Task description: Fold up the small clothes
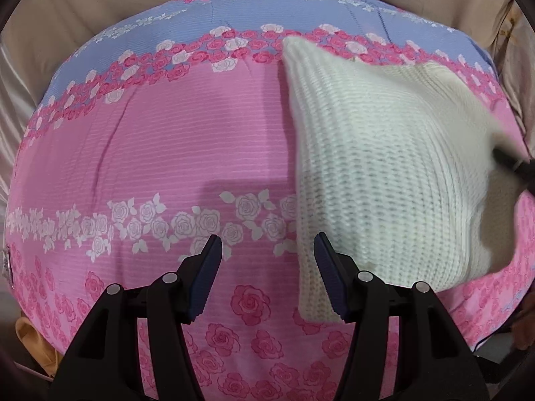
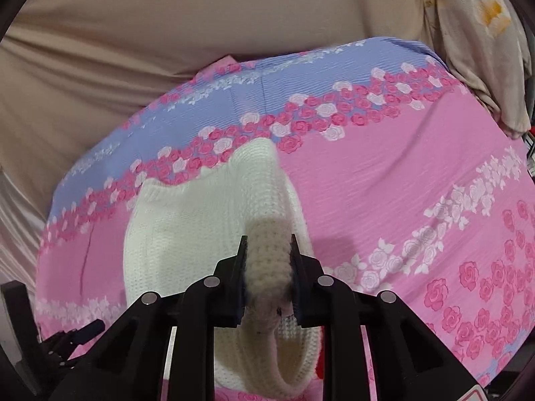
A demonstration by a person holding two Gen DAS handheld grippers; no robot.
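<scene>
Pink and lilac rose-printed bedding (image 1: pixel 187 140) is spread beneath everything, with beige sheeting (image 1: pixel 67 33) bunched behind it.

Only in the right wrist view is a grasp seen: the right gripper (image 2: pixel 269 269) is clenched on a bunched fold of the white knitted garment (image 2: pixel 187 234), the knit being squeezed between the two fingers (image 2: pixel 241 267) and lifted towards the camera, while the rest of the garment trails down onto the bedding. A pale floral cloth (image 2: pixel 474 40) is shown at the upper right of that view alone.

Only in the left wrist view is the garment's full spread seen: the white knitted garment (image 1: pixel 384 173) is draped across the right half of the bedding, pulled up at its right edge by the right gripper (image 1: pixel 511 158), of which just a dark tip is visible. The left gripper (image 1: pixel 267 257) is held released above the bedding, its fingers (image 1: pixel 209 267) wide apart with nothing between them; the right-hand finger overlaps the garment's near left edge, though contact cannot be judged.
</scene>
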